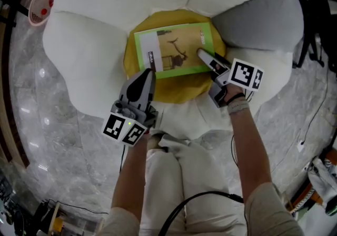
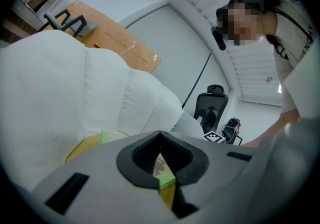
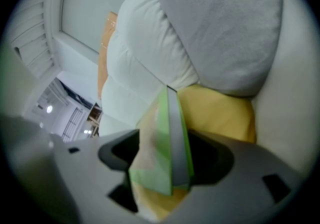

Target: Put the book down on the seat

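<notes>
A green book (image 1: 176,50) lies flat on the yellow centre cushion (image 1: 174,90) of a white, petal-shaped seat (image 1: 89,56). My right gripper (image 1: 202,53) is at the book's right edge. In the right gripper view the book (image 3: 165,138) sits edge-on between the jaws of the right gripper (image 3: 165,168), with dark gaps on both sides, so the gripper is open. My left gripper (image 1: 149,73) points at the book's near left corner, shut and holding nothing. Through the notch of the left gripper (image 2: 161,135) a bit of the book (image 2: 162,173) shows.
A grey cushion (image 1: 263,16) lies at the seat's right. A pink basket (image 1: 42,0) stands on the marble floor (image 1: 47,124) at the far left. Cables (image 1: 310,119) run along the floor on the right. A black office chair (image 2: 212,105) stands beyond the seat.
</notes>
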{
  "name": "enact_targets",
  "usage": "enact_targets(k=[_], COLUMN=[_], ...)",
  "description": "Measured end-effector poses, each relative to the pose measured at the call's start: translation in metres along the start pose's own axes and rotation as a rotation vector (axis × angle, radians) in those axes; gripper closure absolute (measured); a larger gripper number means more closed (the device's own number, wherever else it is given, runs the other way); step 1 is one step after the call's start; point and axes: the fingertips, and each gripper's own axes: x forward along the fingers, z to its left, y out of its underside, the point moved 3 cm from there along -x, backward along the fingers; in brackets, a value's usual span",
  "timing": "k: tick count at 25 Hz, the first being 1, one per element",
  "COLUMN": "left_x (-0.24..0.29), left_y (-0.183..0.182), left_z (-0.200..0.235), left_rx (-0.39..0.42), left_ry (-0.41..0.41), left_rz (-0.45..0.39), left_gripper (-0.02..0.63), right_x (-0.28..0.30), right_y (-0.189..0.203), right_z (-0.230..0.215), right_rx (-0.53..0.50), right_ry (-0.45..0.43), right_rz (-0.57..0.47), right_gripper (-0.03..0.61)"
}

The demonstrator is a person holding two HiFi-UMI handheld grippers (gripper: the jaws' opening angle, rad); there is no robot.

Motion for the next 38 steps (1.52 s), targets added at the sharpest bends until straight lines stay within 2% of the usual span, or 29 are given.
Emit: enact_targets(k=[12, 20, 31, 38], left_x=[0.007, 0.009, 0.006, 0.007], left_y=[0.007, 0.009, 0.001, 0.006], left_z=[-0.015, -0.022, -0.028, -0.02], left_rx=[-0.002, -0.003, -0.006, -0.004], left_ry=[0.039, 0.056, 0.06, 0.056], left_rz=[0.012, 0.027, 0.038, 0.041], left_gripper=[0.591, 0.591, 0.591, 0.591], right_x=[-0.021, -0.038, -0.041, -0.037], right_y=[-0.001, -0.012, -0.016, -0.013], right_z=[-0.014, -0.008, 0.027, 0.034], right_rx=[-0.004, 0.008, -0.131, -0.197], right_ry=[0.026, 0.01, -0.039, -0.049], right_rz=[-0.029, -0.118, -0.108, -0.112], right_gripper=[0.281, 0.282, 0.285, 0.397])
